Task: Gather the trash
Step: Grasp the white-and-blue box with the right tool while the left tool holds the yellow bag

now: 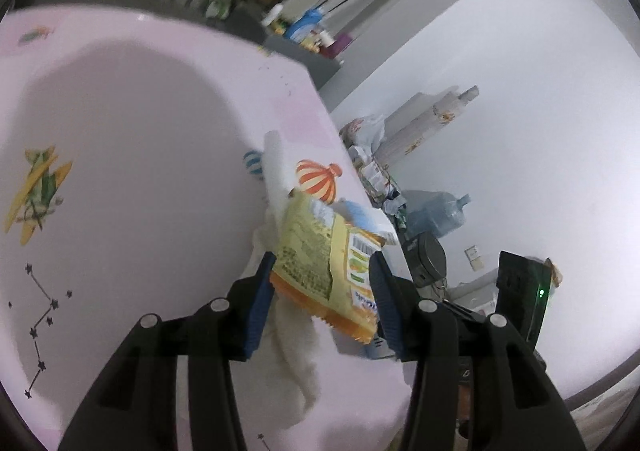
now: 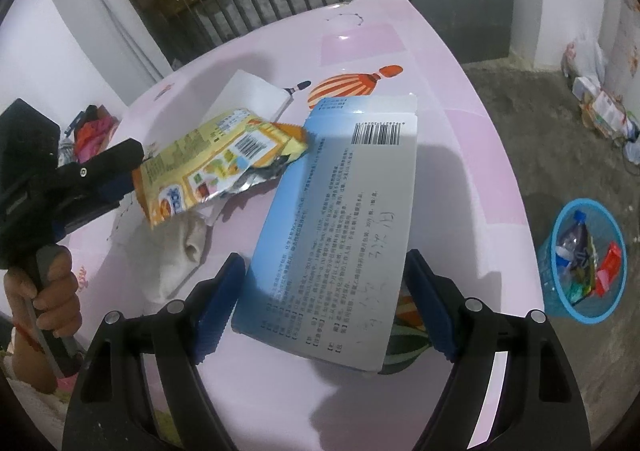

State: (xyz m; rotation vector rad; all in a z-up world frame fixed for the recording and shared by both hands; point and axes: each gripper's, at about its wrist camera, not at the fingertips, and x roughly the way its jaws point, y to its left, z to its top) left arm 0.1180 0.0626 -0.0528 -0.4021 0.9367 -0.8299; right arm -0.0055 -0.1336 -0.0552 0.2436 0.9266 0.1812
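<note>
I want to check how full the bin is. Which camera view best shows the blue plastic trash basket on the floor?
The right wrist view. There the blue plastic trash basket stands on the floor beside the pink table, its open top showing a bottle and wrappers inside. In the left wrist view the basket does not appear at all.

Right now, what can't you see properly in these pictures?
- Right wrist view: printing on the blue-and-white box is too small.
- Right wrist view: trash deep in the blue basket is hidden by its wall.
- Left wrist view: cloth partly hidden under the yellow snack wrapper.
</note>
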